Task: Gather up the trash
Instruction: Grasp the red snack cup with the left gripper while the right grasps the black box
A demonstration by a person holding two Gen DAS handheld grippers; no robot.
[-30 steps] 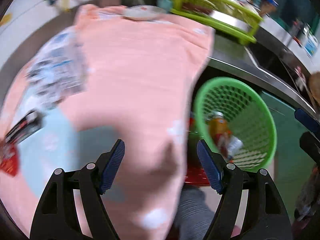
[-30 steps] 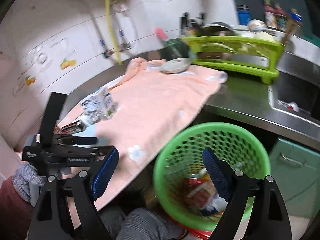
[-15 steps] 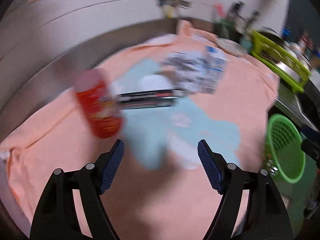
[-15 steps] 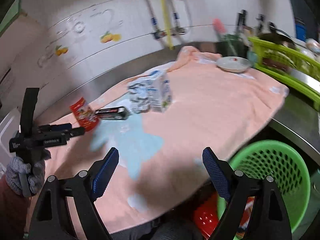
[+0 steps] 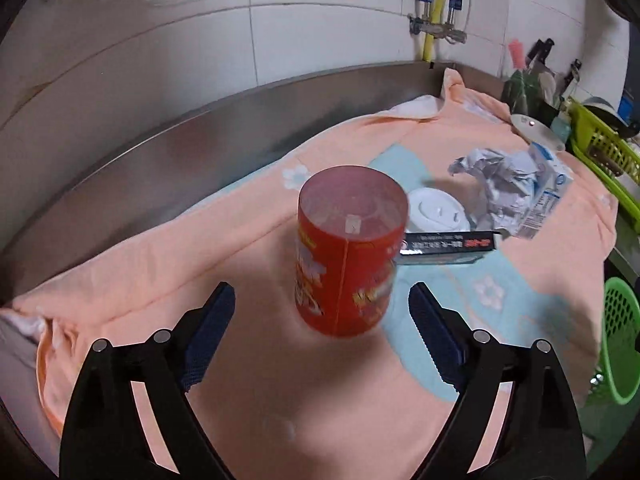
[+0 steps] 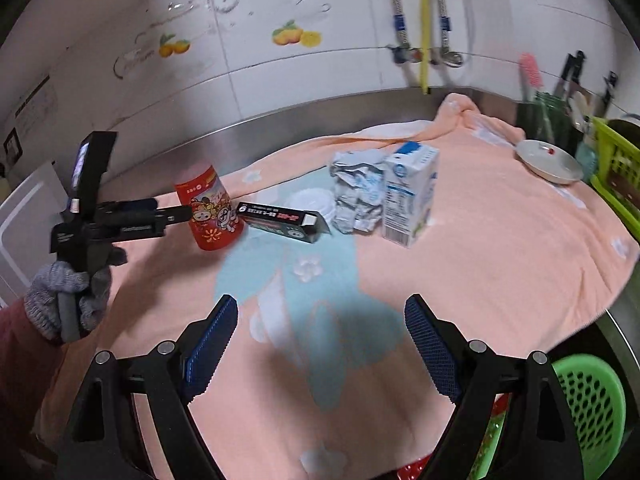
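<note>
Here our left hand-held gripper [image 5: 322, 312] has its jaws opening, with the red canister [image 5: 346, 252] standing just ahead of the blue pads [image 5: 208, 328], lined up with the gap between them but not yet inside it; nothing presses on it. The canister stands upright on the peach towel [image 5: 280, 400] that covers the counter [image 5: 160, 152], so its long axis runs vertical and crosses the line between the pads, which in our judgement suits a grip on its round sides after a short push forward. From the right wrist view we see the same left hand-held gripper [image 6: 176, 213] reaching in beside the canister [image 6: 210, 212], held by a gloved hand [image 6: 68, 296].

Our right hand-held gripper [image 6: 320, 344] is spread wide and empty over bare towel, well apart from every piece of trash, so the left one is plainly the nearer.

The canister is a red cylinder with cartoon print and a clear lid. Touching its far side lies a long dark box [image 5: 448, 246], then a white round lid [image 5: 436, 210], crumpled paper [image 5: 492, 176] and a milk carton [image 6: 410, 196]. The green basket [image 5: 622, 348] waits off the counter's right edge, below it.
</note>
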